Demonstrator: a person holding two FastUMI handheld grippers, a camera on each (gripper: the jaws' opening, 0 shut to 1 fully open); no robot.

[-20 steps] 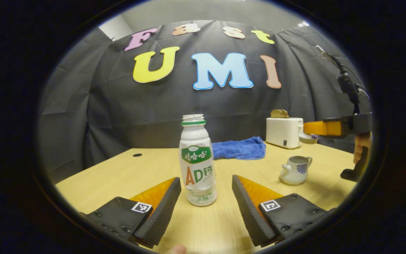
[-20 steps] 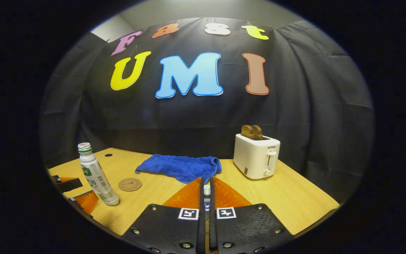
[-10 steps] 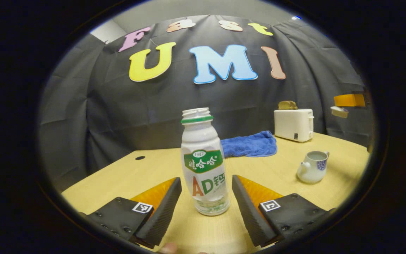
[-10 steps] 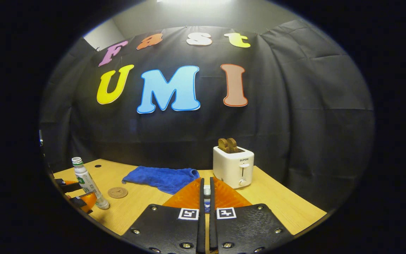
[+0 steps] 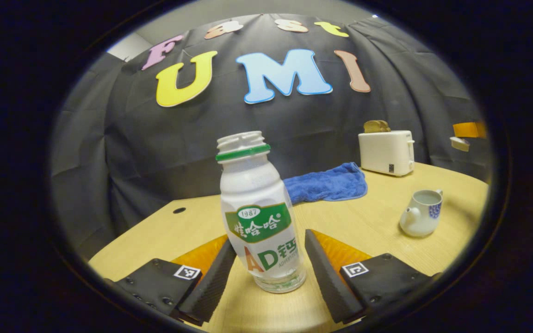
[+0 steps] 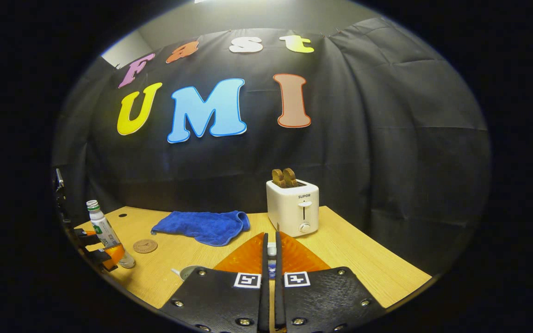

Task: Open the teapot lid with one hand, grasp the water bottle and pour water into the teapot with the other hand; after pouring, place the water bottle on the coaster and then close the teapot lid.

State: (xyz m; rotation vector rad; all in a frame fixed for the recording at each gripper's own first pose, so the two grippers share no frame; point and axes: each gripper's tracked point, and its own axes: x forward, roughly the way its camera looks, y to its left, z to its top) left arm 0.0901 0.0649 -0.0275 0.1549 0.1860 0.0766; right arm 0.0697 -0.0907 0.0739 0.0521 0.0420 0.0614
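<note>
A white toaster [image 6: 292,207] and a blue towel [image 6: 200,226] stood along the bench's [image 6: 363,259] far edge, clear of your path. The water bottle [image 5: 258,213] stood upright between your left tongs [image 5: 269,273], spread wide around it. Your right tongs [image 6: 270,252] pinched the teapot lid [image 6: 271,250]; the open teapot [image 5: 421,213] sat near the right edge.
</note>
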